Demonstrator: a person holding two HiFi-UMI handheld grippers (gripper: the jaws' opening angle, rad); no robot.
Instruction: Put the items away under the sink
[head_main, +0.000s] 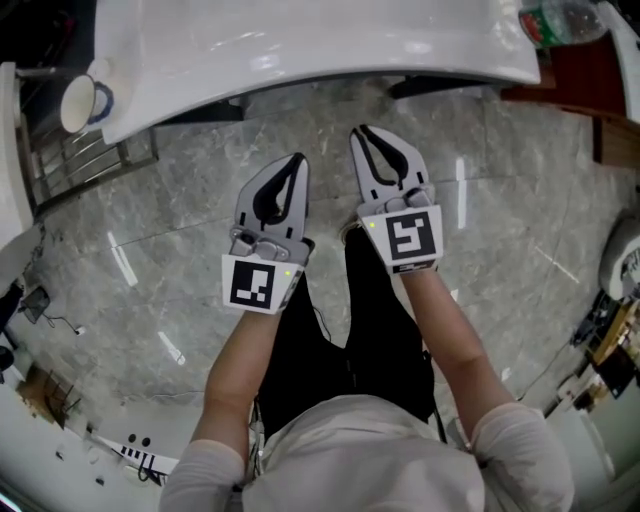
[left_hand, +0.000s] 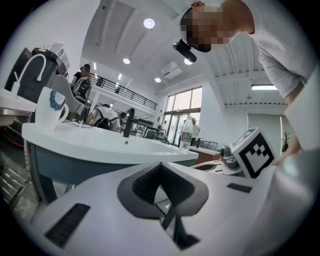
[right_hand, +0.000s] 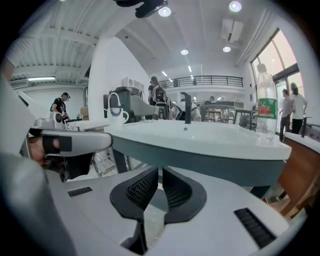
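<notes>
- Grey marbled stone floor (head_main: 180, 250), glossy, underfoot.
- At 12 o'clock, white curved sink counter (head_main: 300, 40); at 10, white mug (head_main: 78, 103); at 1, clear green-labelled bottle (head_main: 560, 20).
- Pinched together, empty: left gripper (head_main: 297, 160), right gripper (head_main: 361, 132).

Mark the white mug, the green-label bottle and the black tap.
White mug with blue handle (head_main: 76, 104), head view, its open mouth.
Clear plastic bottle with green label (right_hand: 266, 109), right gripper view, the label.
Black tap (right_hand: 187, 110), right gripper view, upright stem.
</notes>
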